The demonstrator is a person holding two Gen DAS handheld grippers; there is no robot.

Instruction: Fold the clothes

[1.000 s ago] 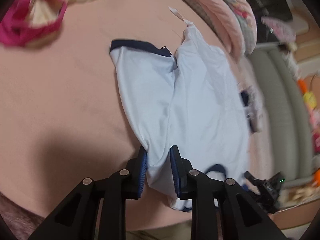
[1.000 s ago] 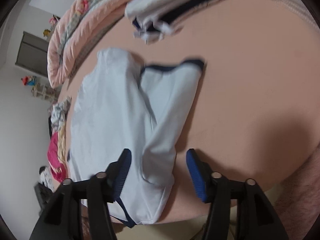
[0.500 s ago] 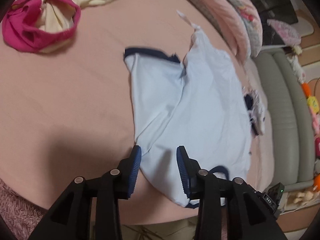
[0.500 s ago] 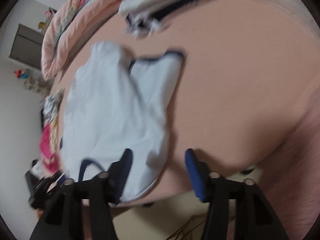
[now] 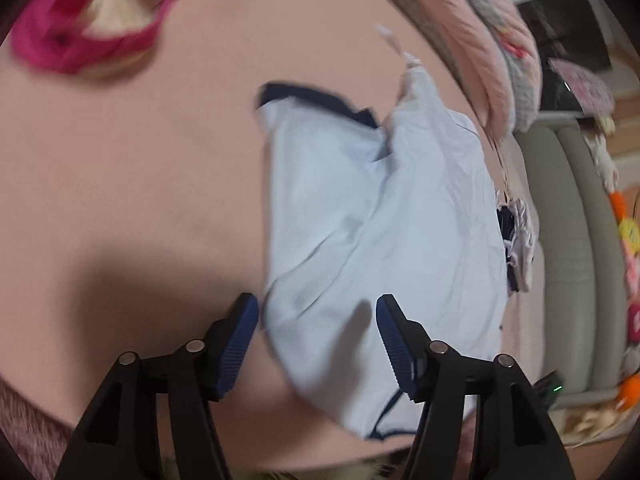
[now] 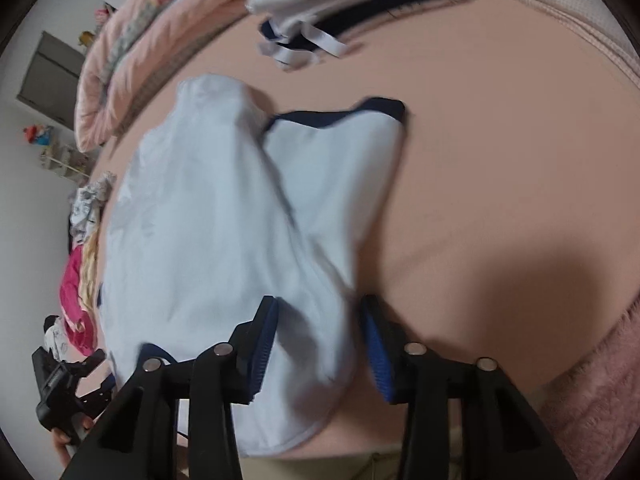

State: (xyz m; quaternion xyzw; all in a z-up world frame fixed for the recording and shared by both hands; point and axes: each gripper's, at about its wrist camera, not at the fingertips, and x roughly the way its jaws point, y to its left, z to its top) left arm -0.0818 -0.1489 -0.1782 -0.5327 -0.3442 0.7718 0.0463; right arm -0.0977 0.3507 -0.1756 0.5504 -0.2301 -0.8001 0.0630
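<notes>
A pale blue shirt (image 5: 384, 232) with navy trim lies partly folded on a peach-pink bed sheet (image 5: 132, 184), one sleeve turned in over the body so its dark cuff shows. The cloth is thin, soft and lightly creased (motion blur smears its near edge).

The left gripper (image 5: 318, 340) hangs over the near hem, its jaws opening, cloth beneath the gap but the ribbed blue pads clear of it. The right gripper (image 6: 320, 340) straddles the folded sleeve's near end, its jaws closing; whether its pads already press the cloth I cannot tell.

Beyond lie a magenta and cream garment (image 5: 92, 28), a folded white and navy stack (image 6: 348, 4) and a rolled pink quilt (image 6: 132, 64).
</notes>
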